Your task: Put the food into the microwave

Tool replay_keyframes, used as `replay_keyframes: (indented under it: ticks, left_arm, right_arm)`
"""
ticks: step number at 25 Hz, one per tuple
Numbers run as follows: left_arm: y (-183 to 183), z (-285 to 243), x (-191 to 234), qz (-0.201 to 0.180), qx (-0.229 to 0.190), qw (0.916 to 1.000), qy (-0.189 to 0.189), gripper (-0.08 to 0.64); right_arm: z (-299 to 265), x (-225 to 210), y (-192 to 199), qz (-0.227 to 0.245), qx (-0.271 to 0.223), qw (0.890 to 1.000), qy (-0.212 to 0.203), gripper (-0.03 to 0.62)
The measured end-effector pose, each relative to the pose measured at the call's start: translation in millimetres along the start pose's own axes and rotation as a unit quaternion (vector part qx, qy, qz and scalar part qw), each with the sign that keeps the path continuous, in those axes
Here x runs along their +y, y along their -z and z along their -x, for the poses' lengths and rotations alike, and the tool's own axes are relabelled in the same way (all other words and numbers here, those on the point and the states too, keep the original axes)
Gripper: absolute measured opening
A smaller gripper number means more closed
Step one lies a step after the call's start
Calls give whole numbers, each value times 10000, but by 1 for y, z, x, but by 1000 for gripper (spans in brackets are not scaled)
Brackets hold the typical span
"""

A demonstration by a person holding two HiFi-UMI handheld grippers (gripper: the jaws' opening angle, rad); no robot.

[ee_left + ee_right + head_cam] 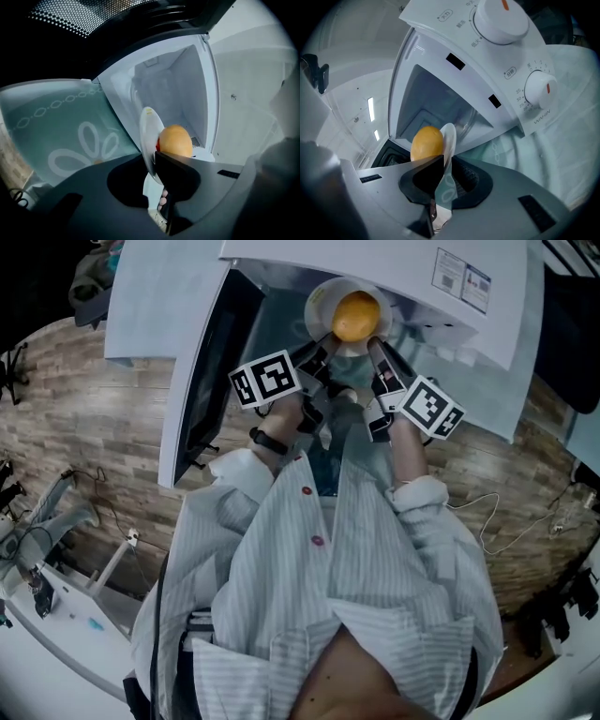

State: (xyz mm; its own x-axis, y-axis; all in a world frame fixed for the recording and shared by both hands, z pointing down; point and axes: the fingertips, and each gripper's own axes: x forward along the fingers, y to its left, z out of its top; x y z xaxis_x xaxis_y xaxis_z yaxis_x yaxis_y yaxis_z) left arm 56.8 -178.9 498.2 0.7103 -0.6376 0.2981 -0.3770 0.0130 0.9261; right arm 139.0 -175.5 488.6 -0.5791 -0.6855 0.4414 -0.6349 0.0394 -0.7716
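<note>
plate (316,306) of food (355,315) at open microwave (328,254)

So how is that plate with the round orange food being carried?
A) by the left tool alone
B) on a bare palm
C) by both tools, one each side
C: the left tool and right tool each clamp the rim of the plate, on opposite sides of the orange food.
</note>
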Motion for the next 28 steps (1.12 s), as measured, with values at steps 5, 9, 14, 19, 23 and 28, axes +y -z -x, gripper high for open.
replay_keyframes:
  ticks: [5,9,14,19,23,28]
  left_arm:
    - [-6,-13,11,-160,36,9999,-55,42]
    - [-13,-20,17,-172,17,9998,-66,43]
    - [-22,-32,22,-228,-28,9997,-27,43]
    - [-30,-43,26,-259,-128,9996,-58,43]
    - [-36,-52,32,-410,-162,9989,-163,46]
    - [-46,-53,33,-591,-144,9977,-299,60]
  right_arm:
    - [-14,-12,-3,143,-25,9999,85,63]
    - [-23,-15,-8,243,-94,9996,147,63]
    - [-35,-21,-17,334,-241,9990,196,64]
    - [-46,-28,-25,508,-320,9978,284,69]
    - [-57,-35,-31,624,-399,9968,295,74]
    - [-62,-30,-36,742,-515,9953,343,78]
